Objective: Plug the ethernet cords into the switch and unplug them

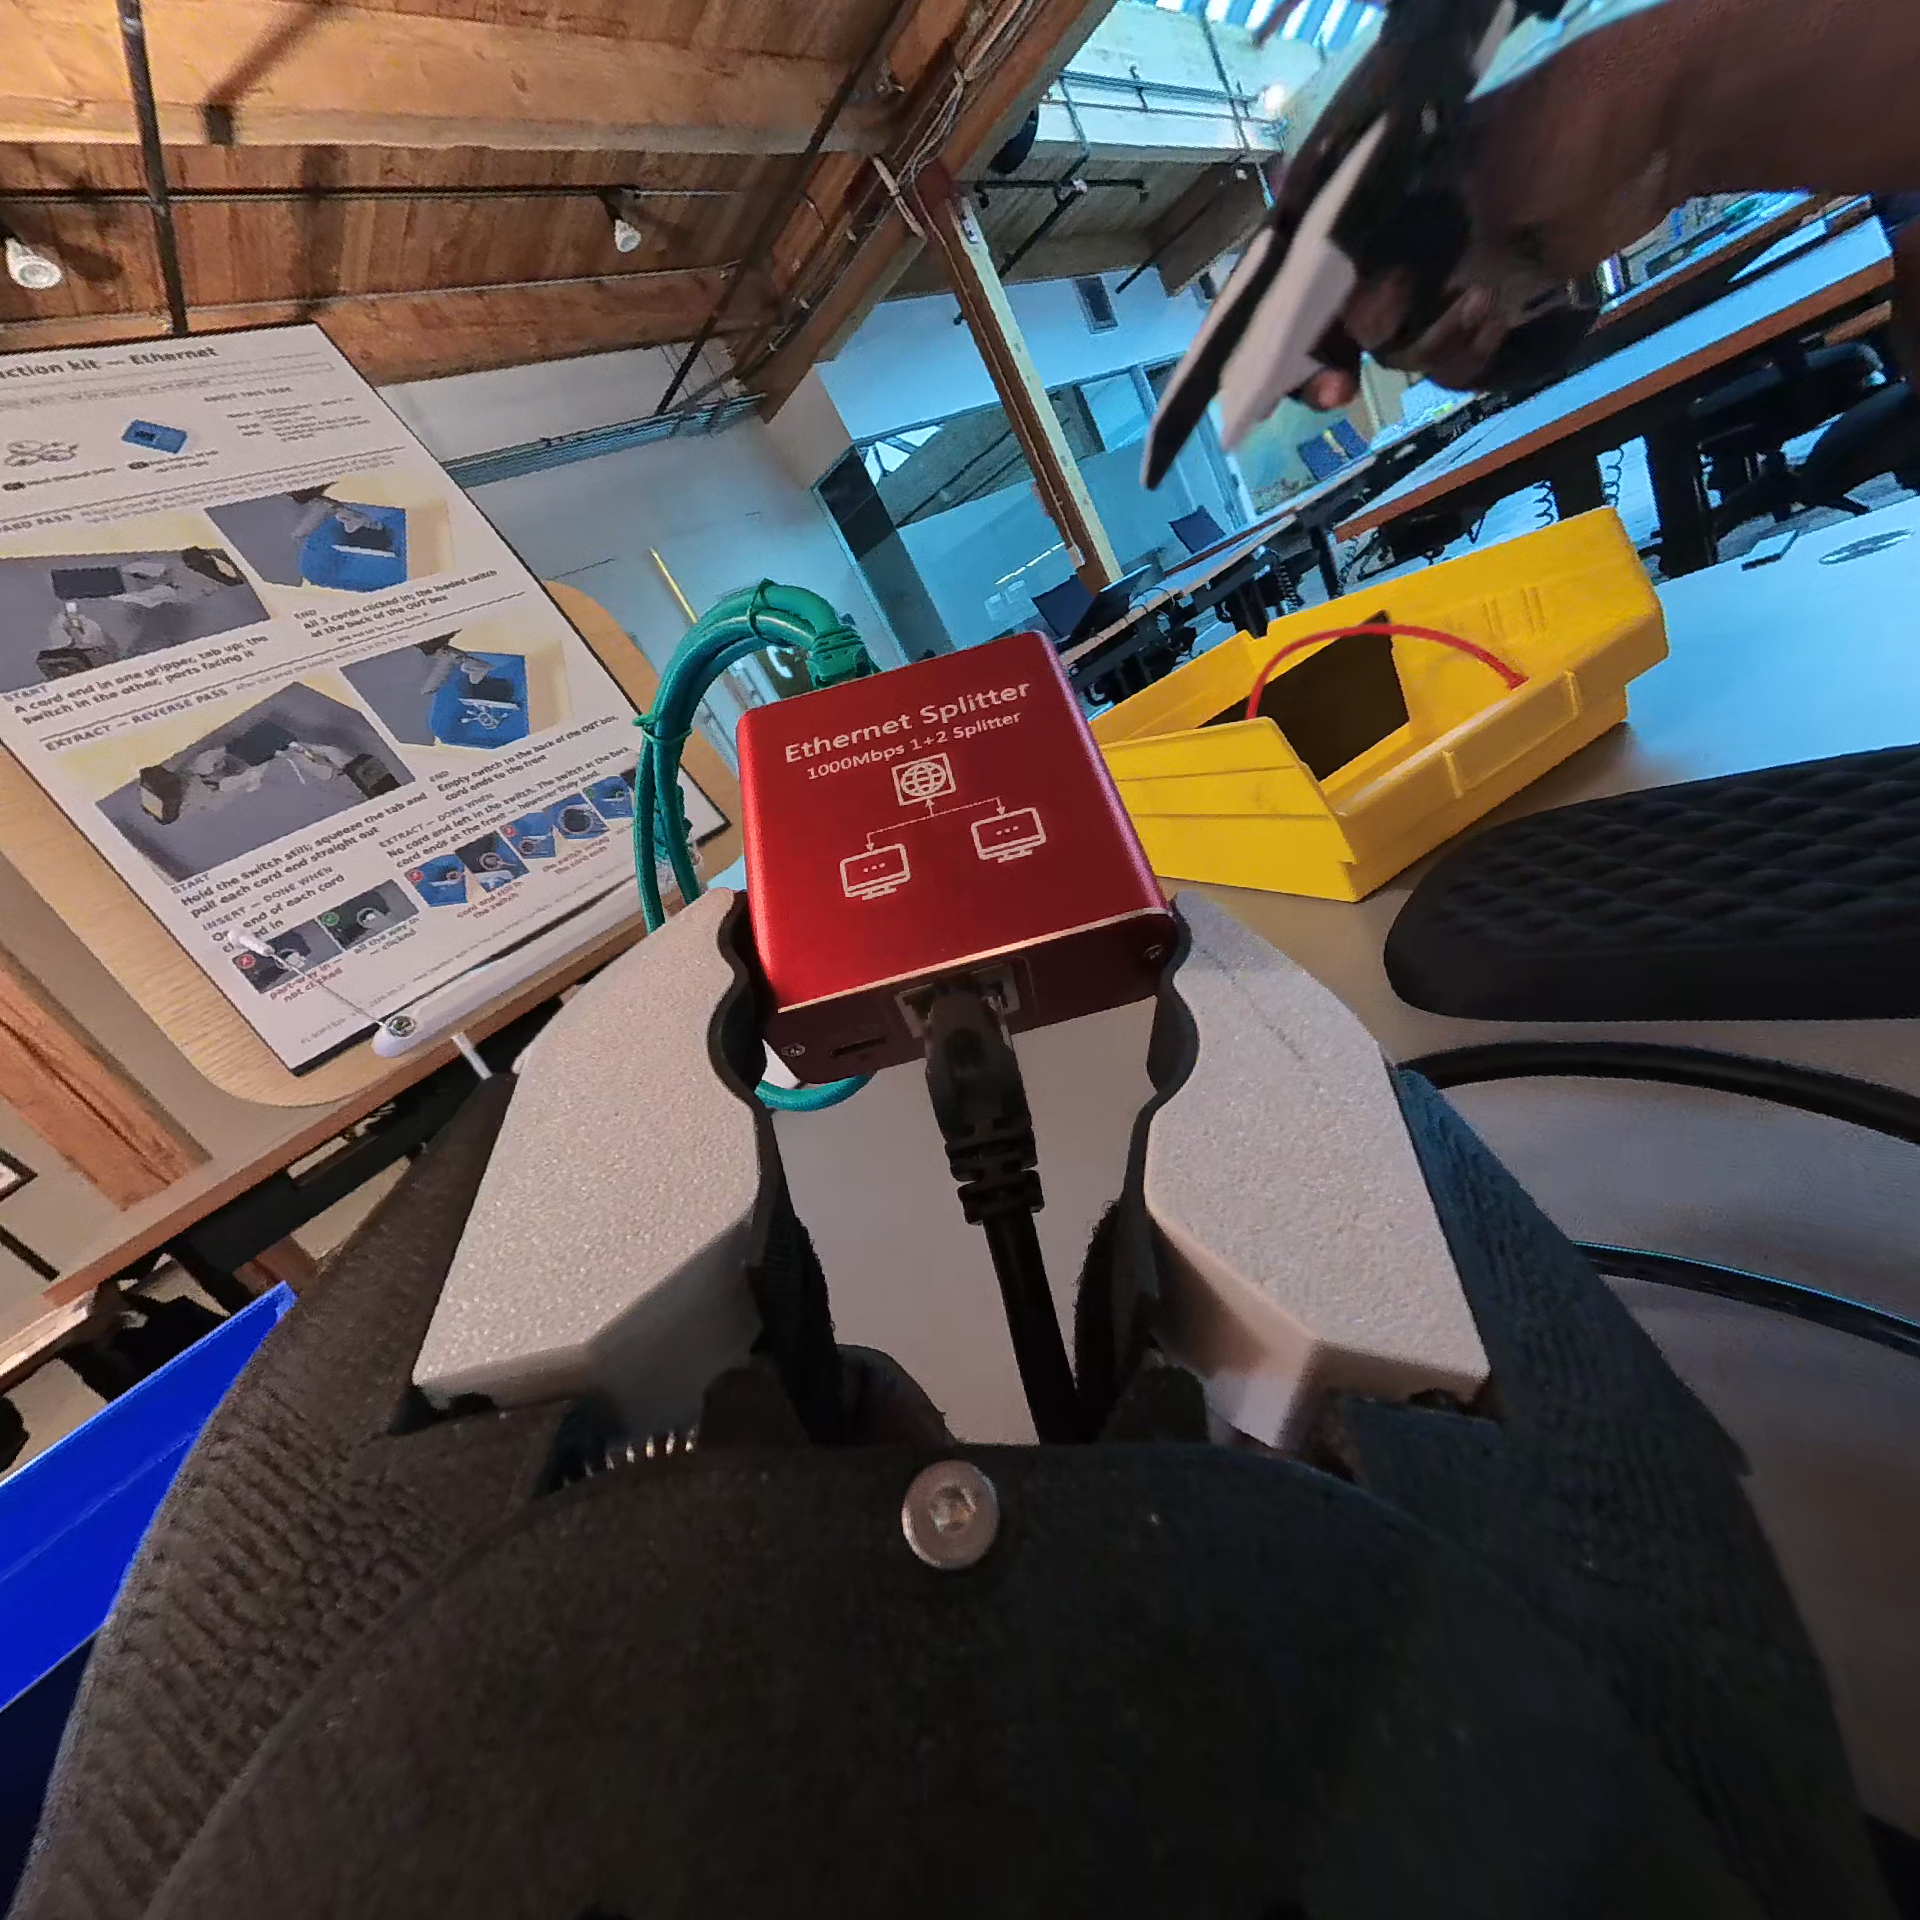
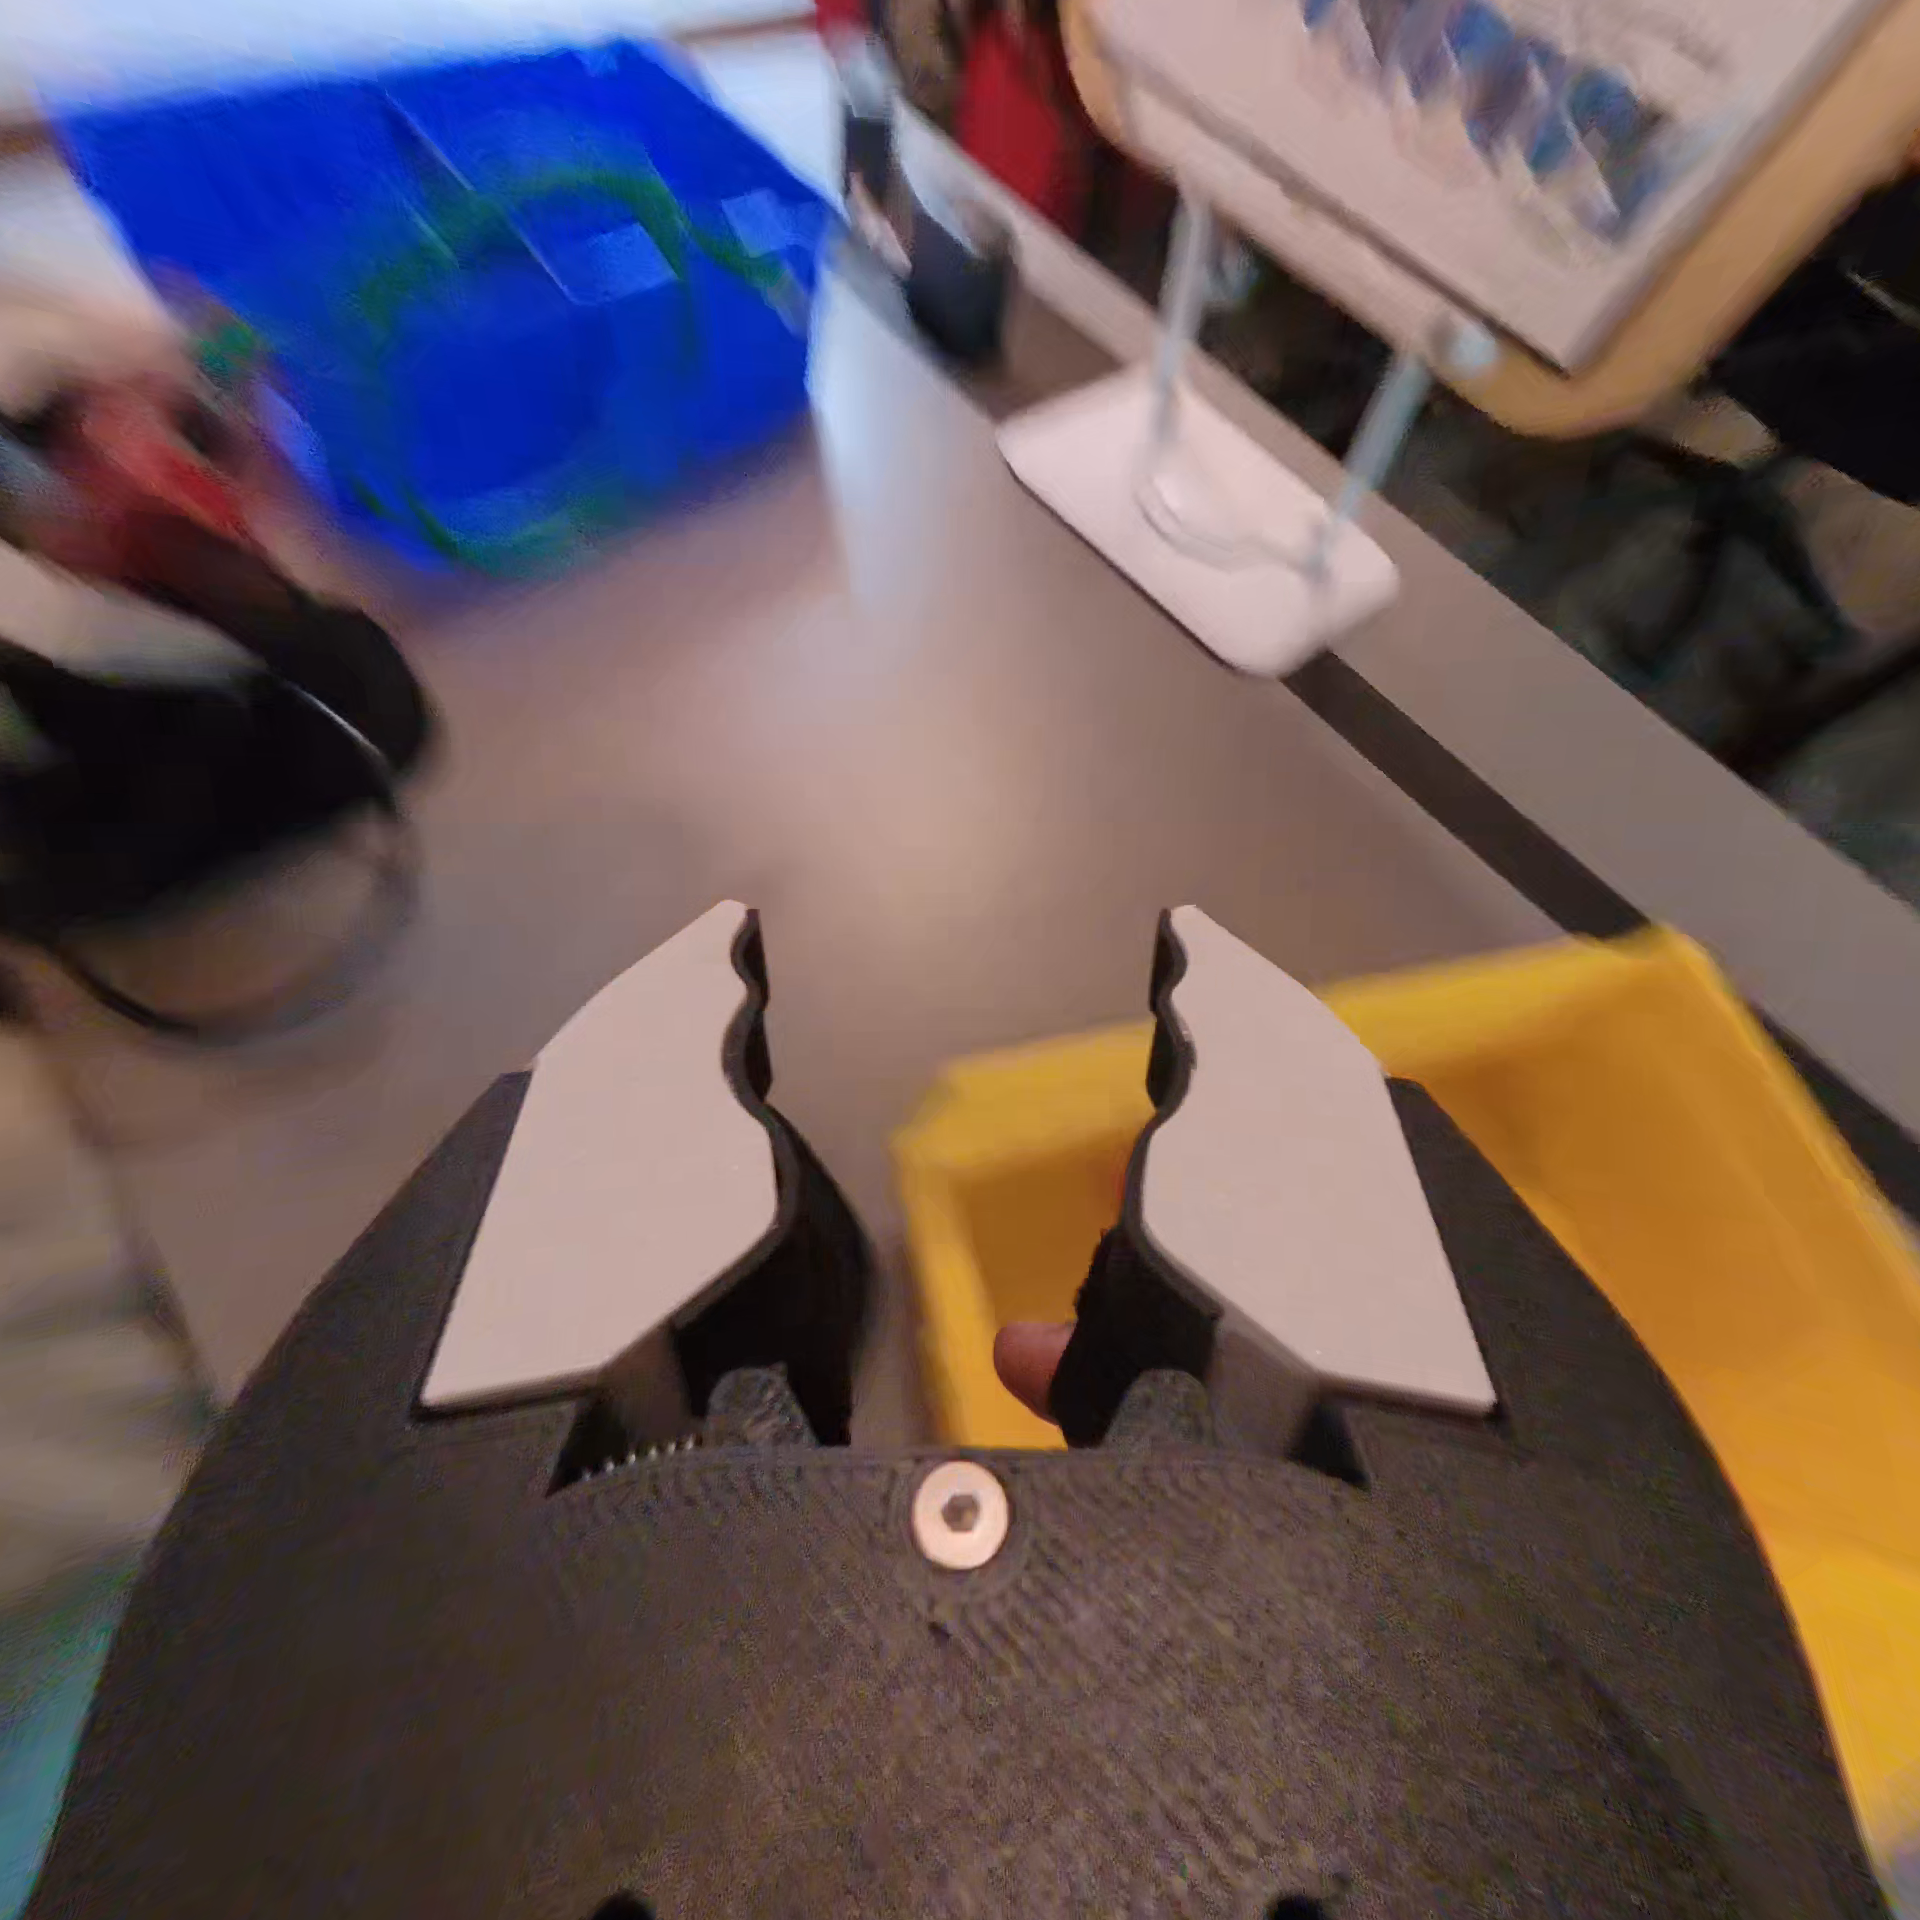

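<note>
My left gripper [image 1: 951, 935] is shut on a red metal switch box [image 1: 940, 831] and holds it above the table. A black ethernet cord [image 1: 987, 1143] is plugged into the box's near face and runs back between my fingers. A green ethernet cord [image 1: 727, 665] is plugged into the far face and loops down at the left. My right gripper [image 2: 956, 935] is open and empty above the table; it also shows blurred at the upper right of the left wrist view [image 1: 1278, 322]. The red box shows blurred in the right wrist view [image 2: 135, 488].
A yellow bin [image 1: 1382, 727] with a red cord [image 1: 1382, 644] lies on the grey table [image 1: 1714, 1143]; it also shows in the right wrist view [image 2: 1507, 1143]. A blue bin [image 2: 468, 270] stands at the far left. An instruction board [image 1: 260, 644] stands on a stand [image 2: 1195, 509]. A black mesh pad [image 1: 1683, 894] lies at the right.
</note>
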`<state>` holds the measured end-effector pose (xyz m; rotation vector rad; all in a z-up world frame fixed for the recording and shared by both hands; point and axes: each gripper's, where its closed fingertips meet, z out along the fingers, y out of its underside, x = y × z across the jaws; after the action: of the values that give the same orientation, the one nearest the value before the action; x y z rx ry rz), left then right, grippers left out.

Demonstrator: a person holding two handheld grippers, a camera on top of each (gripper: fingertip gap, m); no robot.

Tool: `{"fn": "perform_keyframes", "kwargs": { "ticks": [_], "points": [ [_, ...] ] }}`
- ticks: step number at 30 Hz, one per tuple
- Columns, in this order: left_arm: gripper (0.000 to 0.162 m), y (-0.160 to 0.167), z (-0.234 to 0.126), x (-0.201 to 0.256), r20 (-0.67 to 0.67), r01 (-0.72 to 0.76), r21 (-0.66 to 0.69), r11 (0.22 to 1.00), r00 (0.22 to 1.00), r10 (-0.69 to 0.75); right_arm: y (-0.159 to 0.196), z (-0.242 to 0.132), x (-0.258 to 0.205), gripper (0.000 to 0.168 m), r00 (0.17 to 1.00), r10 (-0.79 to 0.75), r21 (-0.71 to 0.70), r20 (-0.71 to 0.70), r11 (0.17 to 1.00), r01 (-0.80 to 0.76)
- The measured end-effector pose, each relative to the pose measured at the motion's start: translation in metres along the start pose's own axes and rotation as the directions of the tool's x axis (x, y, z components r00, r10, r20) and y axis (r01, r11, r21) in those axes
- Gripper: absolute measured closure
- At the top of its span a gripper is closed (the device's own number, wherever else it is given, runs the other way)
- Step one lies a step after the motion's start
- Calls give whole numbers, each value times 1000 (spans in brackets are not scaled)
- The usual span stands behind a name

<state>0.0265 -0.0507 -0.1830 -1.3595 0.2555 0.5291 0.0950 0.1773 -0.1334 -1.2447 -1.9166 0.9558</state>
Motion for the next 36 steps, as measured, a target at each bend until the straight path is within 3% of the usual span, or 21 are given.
{"fn": "perform_keyframes", "kwargs": {
  "ticks": [3,6,9,11,15,19,26,30,34,36],
  "points": [
    [90,-1,-1,0,8,-11,6,1000,1000,11,-47,21,-81,101,934,130,152,332,970,-189],
    [90,-3,-1,1,7,-25,10,1000,1000,24,-69,47,-140,107,759,240,130,605,911,-392],
    [90,-3,0,3,1,-43,9,999,999,43,-87,74,-161,119,585,344,90,734,805,-586],
    [90,-3,0,4,5,-57,2,998,998,57,-92,88,-168,125,521,377,53,766,770,-636],
    [90,-1,-1,1,26,-75,-11,997,997,75,-83,109,-179,125,575,395,23,717,811,-585],
    [90,-2,0,4,16,-103,-11,995,995,103,-82,110,-180,133,533,410,-9,741,799,-602],
    [90,2,2,13,-1,-205,-45,978,979,205,-77,108,-181,152,548,364,2,753,831,-556],
    [90,1,2,15,-13,-205,-43,978,979,205,-73,105,-182,151,607,284,46,742,882,-469],
    [90,7,3,18,-27,-237,-81,968,971,236,-62,109,-178,148,747,152,96,647,956,-278],
    [91,2,3,18,-17,-238,-59,970,971,237,-65,106,-180,149,754,121,124,646,958,-260]
  ]
}}
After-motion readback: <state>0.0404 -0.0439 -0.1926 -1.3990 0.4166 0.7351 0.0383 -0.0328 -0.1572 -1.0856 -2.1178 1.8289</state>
